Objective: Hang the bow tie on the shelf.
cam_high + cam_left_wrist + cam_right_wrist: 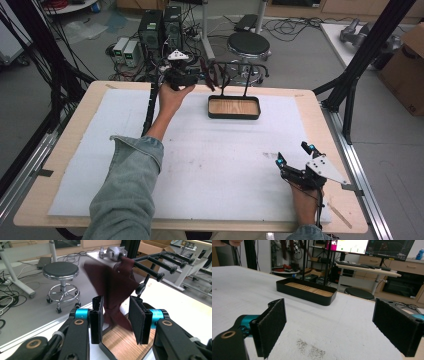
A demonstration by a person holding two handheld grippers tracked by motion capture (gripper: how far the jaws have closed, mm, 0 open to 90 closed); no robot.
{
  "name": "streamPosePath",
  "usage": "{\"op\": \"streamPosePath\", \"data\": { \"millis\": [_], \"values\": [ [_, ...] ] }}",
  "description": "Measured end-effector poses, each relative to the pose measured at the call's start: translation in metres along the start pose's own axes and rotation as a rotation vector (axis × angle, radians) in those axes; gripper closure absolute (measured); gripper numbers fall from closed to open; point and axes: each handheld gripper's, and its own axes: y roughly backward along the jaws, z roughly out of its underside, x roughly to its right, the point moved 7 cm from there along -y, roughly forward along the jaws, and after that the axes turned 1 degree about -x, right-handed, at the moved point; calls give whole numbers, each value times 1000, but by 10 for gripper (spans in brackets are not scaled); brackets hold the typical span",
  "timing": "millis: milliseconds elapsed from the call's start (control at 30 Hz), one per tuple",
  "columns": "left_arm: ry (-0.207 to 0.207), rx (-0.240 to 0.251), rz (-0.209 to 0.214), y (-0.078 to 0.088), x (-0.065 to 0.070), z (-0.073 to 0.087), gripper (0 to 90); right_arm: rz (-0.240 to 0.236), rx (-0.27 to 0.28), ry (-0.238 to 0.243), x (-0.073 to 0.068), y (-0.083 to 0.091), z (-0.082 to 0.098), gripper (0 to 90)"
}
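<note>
The right gripper (329, 330) hangs low over the table (352, 322), its two black padded fingers (272, 326) spread wide apart with nothing between them. Below the gap, a patch of grey specks (310, 350) marks the white surface. Farther off sits a shallow black tray (305, 291) with a wooden floor, and thin black posts (327, 262) rise from behind it. Dark strips (284, 250), possibly cloth, hang blurred near the top. Beyond the table's edge stand a round black stool (359, 293), a desk with a keyboard (350, 263) and lit monitors (352, 245).
</note>
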Motion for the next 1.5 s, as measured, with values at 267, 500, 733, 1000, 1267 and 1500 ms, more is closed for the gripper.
{"op": "streamPosePath", "data": {
  "millis": [267, 500, 733, 1000, 1267, 1500],
  "values": [
    [-16, 15, 8, 10, 1, -4, 623, 1, 2, -1, 0, 0, 0, 108],
    [-29, 33, 7, 25, 1, -10, 597, 2, 3, 3, 0, 0, 0, 108],
    [-50, 57, -1, 47, -1, -16, 572, 3, 0, -4, 0, 0, 0, 108],
    [-97, 78, -23, 76, -3, -21, 554, 4, 3, -2, 1, 0, 0, 108],
    [-97, 102, -33, 108, -5, -20, 502, 8, 1, -8, 2, 0, 0, 108],
    [-106, 110, -59, 134, -8, -13, 455, 10, -1, -7, 2, 0, 1, 108]
  ]
}}
